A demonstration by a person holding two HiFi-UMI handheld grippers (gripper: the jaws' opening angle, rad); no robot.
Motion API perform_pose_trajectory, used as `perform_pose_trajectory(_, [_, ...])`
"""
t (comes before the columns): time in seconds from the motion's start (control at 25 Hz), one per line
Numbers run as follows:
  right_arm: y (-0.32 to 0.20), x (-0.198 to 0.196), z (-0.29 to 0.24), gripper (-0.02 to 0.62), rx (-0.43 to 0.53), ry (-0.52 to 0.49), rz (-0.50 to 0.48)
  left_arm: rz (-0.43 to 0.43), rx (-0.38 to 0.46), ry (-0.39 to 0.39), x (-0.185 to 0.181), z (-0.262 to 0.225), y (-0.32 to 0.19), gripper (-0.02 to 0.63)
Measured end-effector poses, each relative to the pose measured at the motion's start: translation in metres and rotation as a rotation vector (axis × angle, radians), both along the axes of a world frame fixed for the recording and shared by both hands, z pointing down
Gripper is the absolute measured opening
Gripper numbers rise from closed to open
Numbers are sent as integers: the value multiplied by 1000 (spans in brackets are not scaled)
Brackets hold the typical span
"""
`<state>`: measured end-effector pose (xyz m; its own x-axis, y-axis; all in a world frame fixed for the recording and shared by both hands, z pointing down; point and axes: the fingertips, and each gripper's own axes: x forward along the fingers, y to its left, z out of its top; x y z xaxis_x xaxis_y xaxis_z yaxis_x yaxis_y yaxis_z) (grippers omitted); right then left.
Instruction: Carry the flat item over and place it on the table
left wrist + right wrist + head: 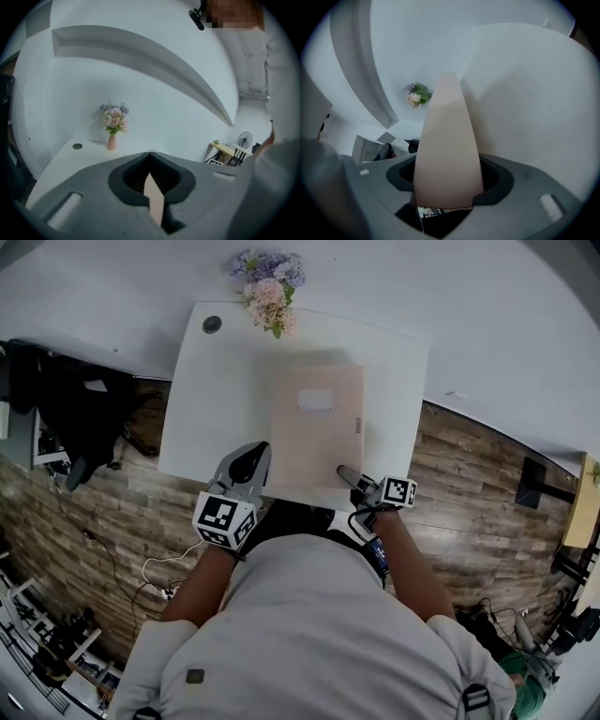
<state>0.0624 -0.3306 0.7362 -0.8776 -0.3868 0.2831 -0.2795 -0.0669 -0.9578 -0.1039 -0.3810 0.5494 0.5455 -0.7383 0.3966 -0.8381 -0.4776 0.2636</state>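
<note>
The left gripper (255, 457) clamps the near left edge of the beige flat item (314, 437), which is spread over the white surface (220, 399) short of the vase of flowers (270, 292), while the right gripper (349, 474) grasps its near right corner.

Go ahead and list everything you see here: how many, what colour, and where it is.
table: one, white, centre of the head view
board: one, pale pink-beige with a white label, flat over the table
flowers: one bunch, pink and purple, at the table's far edge
vase: one, pink, holding the flowers
cable hole: one, grey, table's far left corner
floor: brown wood planks, both sides of the table
dark clutter: black, left of the table; too dim to name
left claw: one, grey, shut on the board's near left corner
right claw: one, grey, shut on the board's near right corner
shirt: one, grey, bottom of the head view
</note>
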Motion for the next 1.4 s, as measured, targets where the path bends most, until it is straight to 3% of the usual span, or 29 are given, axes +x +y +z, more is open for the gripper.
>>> perform_pose_trajectory(0.32, [-6, 12, 41, 359, -18, 130, 11, 23, -39, 3, 0, 18, -7, 0])
perform_pose_trajectory(0.68, [-6, 19, 61, 405, 69, 431, -119, 35, -62, 12, 3, 27, -10, 0])
perform_pose_trajectory(0.84, [-9, 26, 61, 379, 155, 596, -197, 35, -63, 14, 4, 27, -8, 0])
perform_pose_trajectory(1.16, [-10, 28, 55, 362, 165, 608, -201, 25, -45, 12, 7, 21, -1, 0])
perform_pose_trajectory(1.24, [-10, 32, 50, 332, 189, 636, -207, 18, -33, 7, 7, 17, 4, 0])
perform_pose_trajectory(1.32, [-12, 37, 39, 251, 242, 675, -213, 10, -17, 1, 6, 12, 9, 0])
perform_pose_trajectory(1.4, [-13, 40, 25, 213, 310, 707, -230, 4, 0, -3, 6, 6, 15, 0])
